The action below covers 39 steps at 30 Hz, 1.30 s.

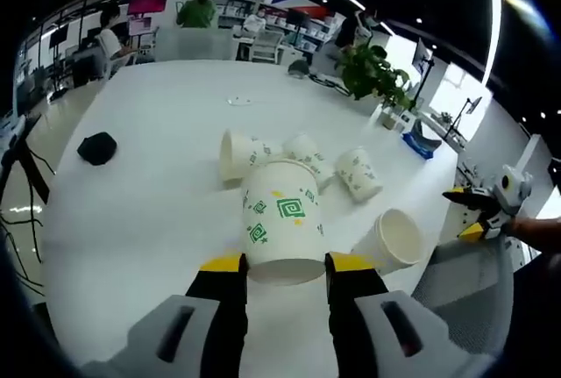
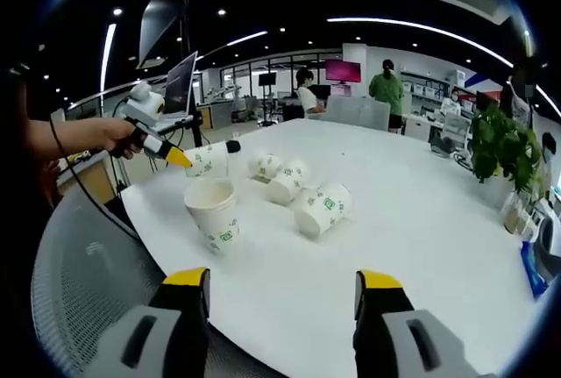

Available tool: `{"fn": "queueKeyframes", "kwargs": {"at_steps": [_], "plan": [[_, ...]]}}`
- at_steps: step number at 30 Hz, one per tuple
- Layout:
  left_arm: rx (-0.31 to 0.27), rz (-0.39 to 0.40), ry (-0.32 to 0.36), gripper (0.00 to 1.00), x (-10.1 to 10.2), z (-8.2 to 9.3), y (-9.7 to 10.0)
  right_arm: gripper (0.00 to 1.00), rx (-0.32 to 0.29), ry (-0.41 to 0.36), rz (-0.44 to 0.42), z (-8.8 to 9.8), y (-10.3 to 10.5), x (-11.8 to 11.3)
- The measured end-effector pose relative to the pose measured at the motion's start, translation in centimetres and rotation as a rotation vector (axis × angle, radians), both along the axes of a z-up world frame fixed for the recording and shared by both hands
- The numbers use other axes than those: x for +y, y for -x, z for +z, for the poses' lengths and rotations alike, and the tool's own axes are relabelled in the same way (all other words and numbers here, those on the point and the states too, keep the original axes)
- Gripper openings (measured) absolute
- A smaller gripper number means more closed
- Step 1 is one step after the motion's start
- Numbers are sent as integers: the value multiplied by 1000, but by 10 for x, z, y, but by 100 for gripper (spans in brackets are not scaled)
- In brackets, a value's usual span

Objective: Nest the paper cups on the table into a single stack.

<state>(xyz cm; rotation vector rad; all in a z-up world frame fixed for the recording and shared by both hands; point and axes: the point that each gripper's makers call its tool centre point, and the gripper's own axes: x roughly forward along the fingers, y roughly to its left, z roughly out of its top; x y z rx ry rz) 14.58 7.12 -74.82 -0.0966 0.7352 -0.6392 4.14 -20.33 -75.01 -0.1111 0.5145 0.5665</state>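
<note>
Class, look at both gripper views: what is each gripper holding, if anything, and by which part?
The left gripper holds a paper cup by its sides near the rim. The right gripper holds nothing.

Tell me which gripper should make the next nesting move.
Left. The left gripper already holds a cup, mouth down, and the upright cup stands nearby to receive it. The right gripper is open, off the table edge.
</note>
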Motion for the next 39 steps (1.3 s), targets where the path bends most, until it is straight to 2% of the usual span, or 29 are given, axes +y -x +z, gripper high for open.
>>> {"fn": "queueKeyframes", "kwargs": {"at_steps": [8,11,13,18,21,25,29,32,39], "plan": [[-63,-88,39,33,-15,37,15,68,-39,-88,54,41,-8,16],[-88,-153,61,33,-27,49,23,67,-55,-113,85,57,-9,23],[-94,-193,52,33,-32,55,31,66,-66,-139,105,68,-10,28],[-116,-309,76,33,-53,72,52,61,-79,-211,162,93,-9,42],[-115,-348,89,33,-59,76,61,56,-71,-273,200,106,-7,50],[-128,-426,104,34,-71,82,77,52,-70,-333,214,118,-7,57],[-142,-486,130,33,-81,86,90,46,-41,-420,262,128,0,67],[-150,-530,147,34,-89,90,100,45,-15,-475,297,135,6,77],[-176,-568,164,34,-99,97,108,39,11,-505,363,143,14,93]]}}
